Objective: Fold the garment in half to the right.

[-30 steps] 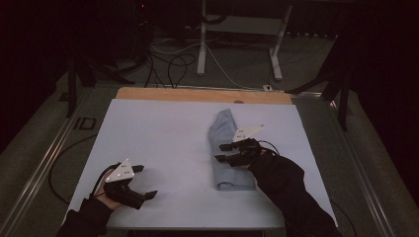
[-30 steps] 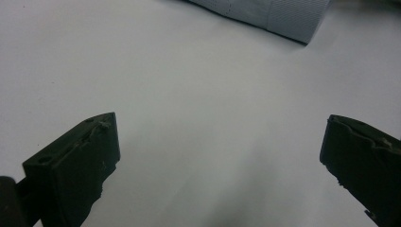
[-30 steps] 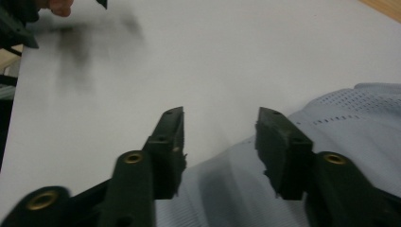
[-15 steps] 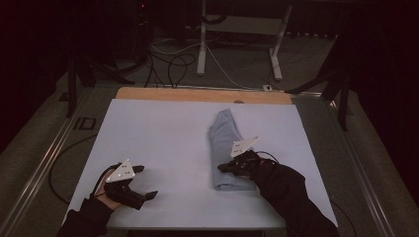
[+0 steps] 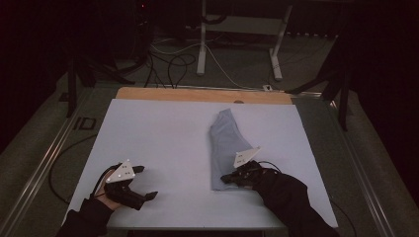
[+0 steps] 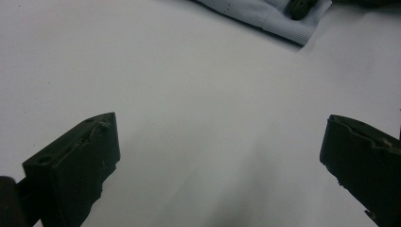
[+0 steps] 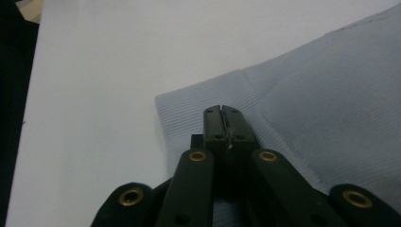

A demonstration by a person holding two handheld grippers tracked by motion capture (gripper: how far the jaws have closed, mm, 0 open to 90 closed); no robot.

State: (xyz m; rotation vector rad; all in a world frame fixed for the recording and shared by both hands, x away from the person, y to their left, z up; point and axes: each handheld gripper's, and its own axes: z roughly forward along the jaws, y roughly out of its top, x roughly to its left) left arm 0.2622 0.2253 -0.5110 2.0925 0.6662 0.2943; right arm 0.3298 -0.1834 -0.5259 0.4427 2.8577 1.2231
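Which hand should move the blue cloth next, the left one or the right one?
Probably the right. The right gripper sits shut over the near corner of the blue cloth. The left gripper is open over bare table, well apart from it.

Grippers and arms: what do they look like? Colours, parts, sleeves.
Both the left gripper and right gripper are black, each topped by a pale three-cornered plate with dark dots. Right gripper's links carry brass-ringed holes; its black cable loops behind. Jaws are blocky, scuffed. Both sleeves are dark.
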